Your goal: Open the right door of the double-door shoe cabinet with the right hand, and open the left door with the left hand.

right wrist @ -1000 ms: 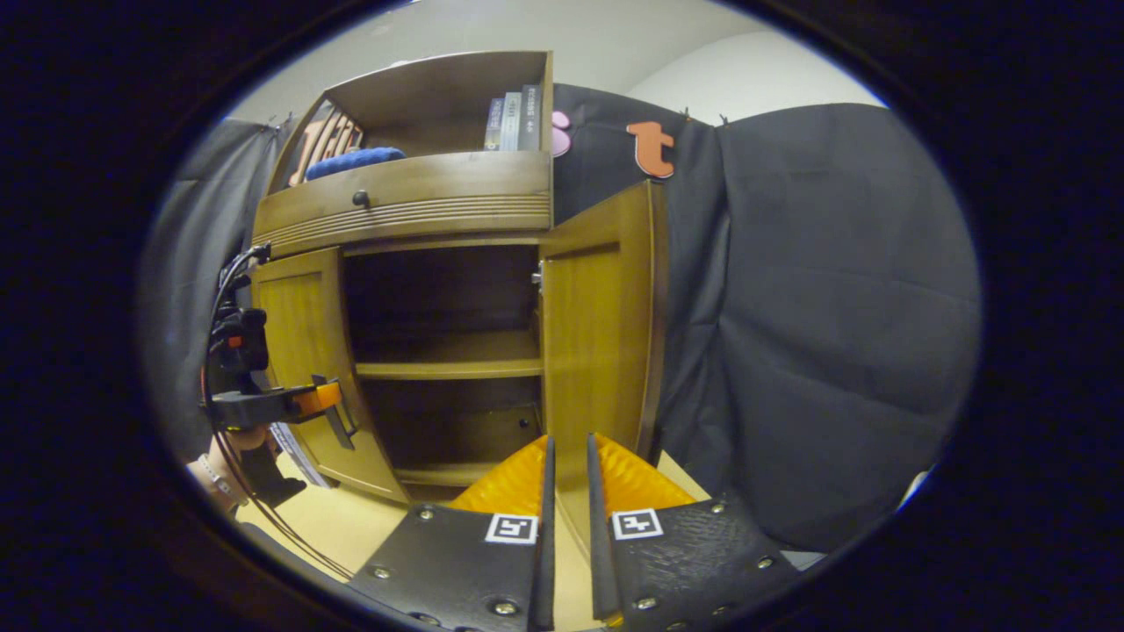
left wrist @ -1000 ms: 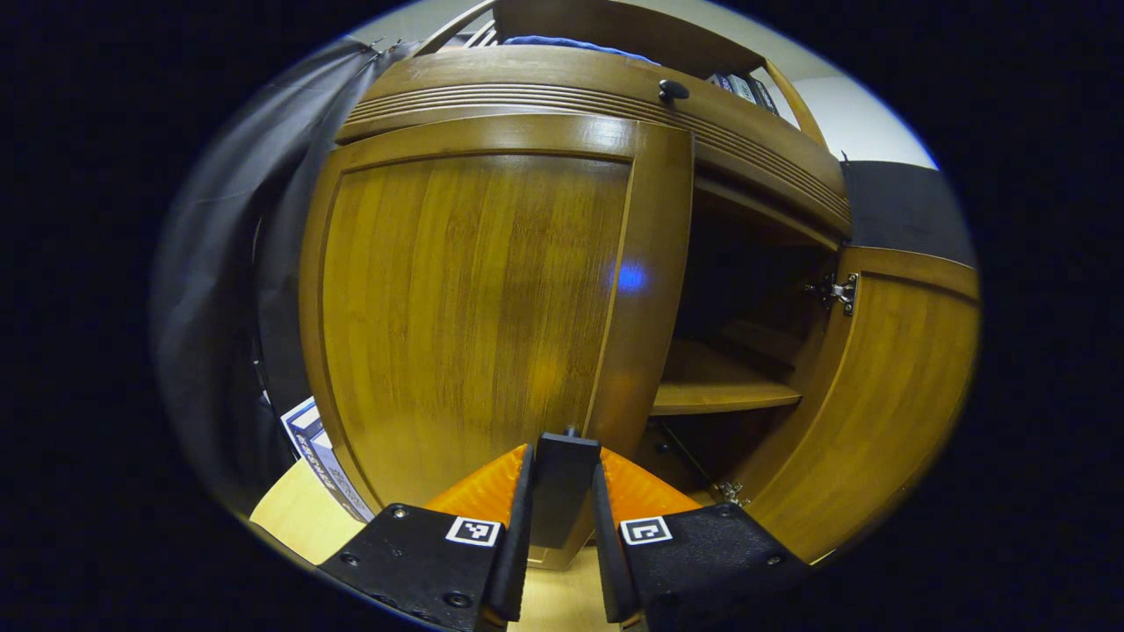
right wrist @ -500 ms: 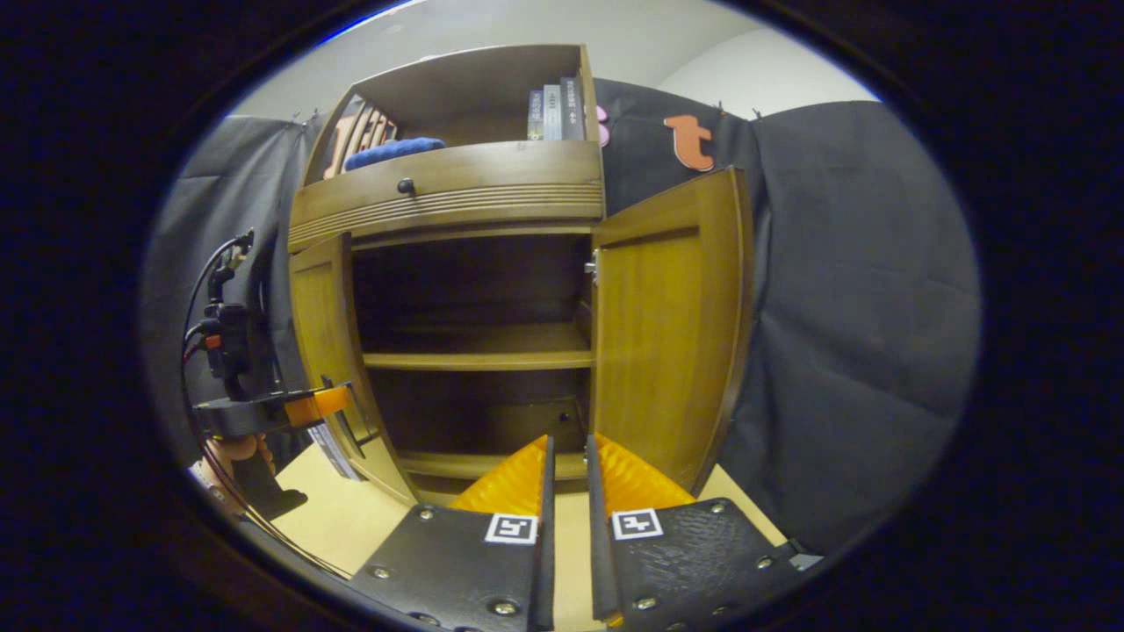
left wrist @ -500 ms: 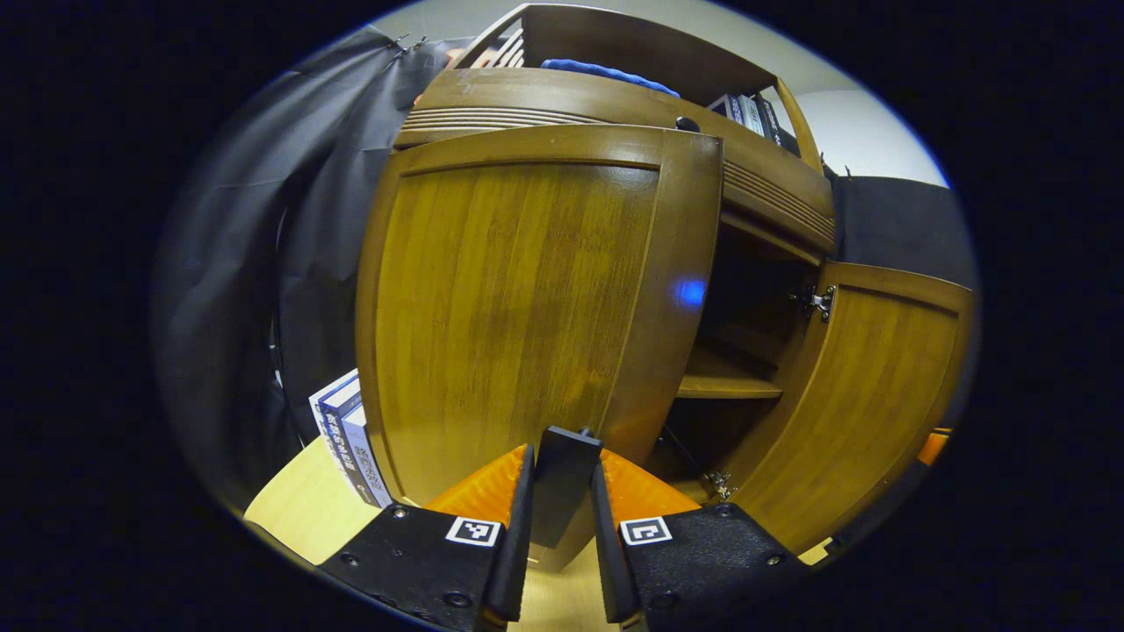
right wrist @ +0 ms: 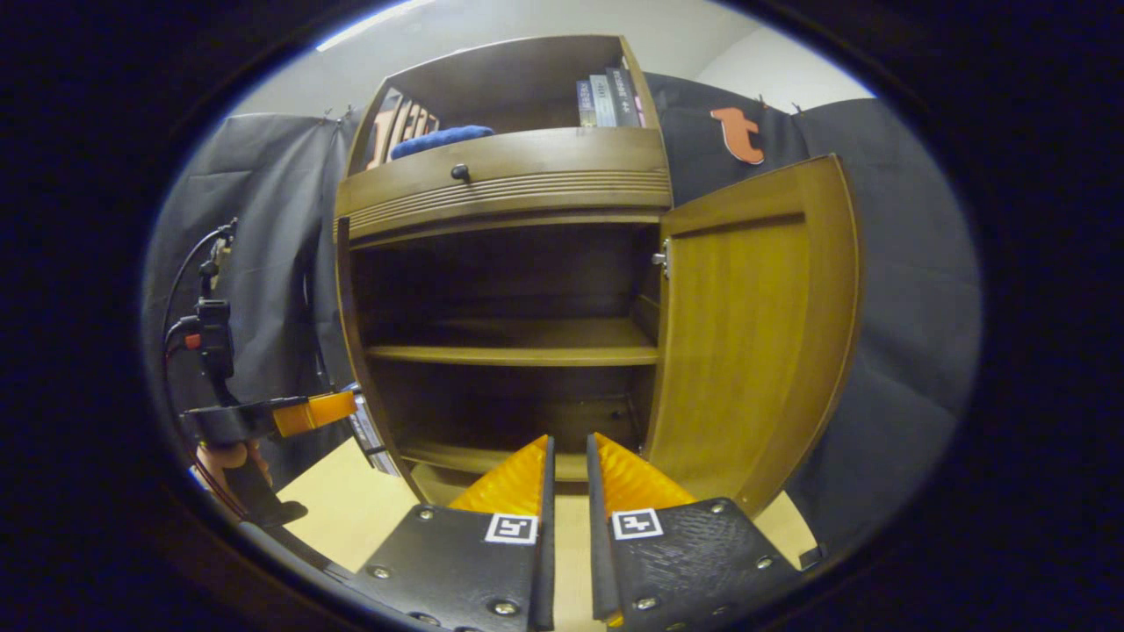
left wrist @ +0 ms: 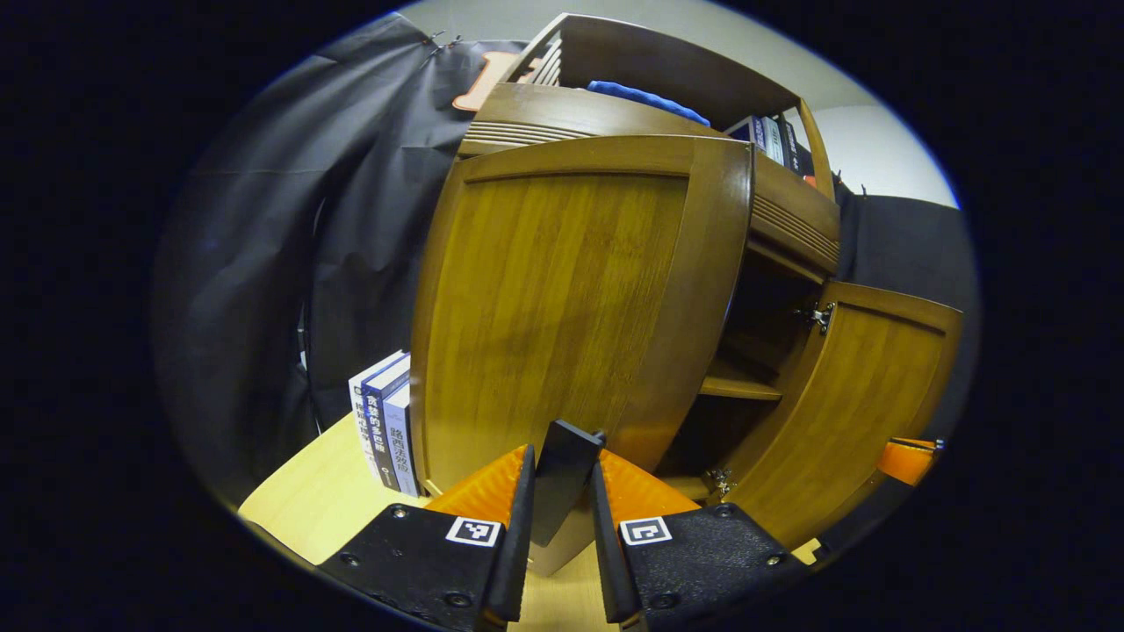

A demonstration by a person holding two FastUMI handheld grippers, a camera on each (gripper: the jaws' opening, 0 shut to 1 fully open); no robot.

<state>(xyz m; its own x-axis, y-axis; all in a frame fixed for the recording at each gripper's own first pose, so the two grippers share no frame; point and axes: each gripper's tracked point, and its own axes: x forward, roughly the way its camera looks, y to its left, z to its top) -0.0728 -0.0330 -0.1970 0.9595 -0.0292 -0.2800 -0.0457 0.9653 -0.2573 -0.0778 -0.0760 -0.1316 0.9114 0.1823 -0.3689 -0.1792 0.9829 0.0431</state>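
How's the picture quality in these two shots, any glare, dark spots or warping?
Left gripper view: fisheye bows the left door, a soft sheen along its top rail, focus sharp. Right gripper view: the cabinet interior sits in deep shadow, the right door curves near the edge, no blur.

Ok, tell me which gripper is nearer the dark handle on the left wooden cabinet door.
Left. The left gripper is shut on the dark handle; the right gripper sits shut before the open cabinet, apart from it.
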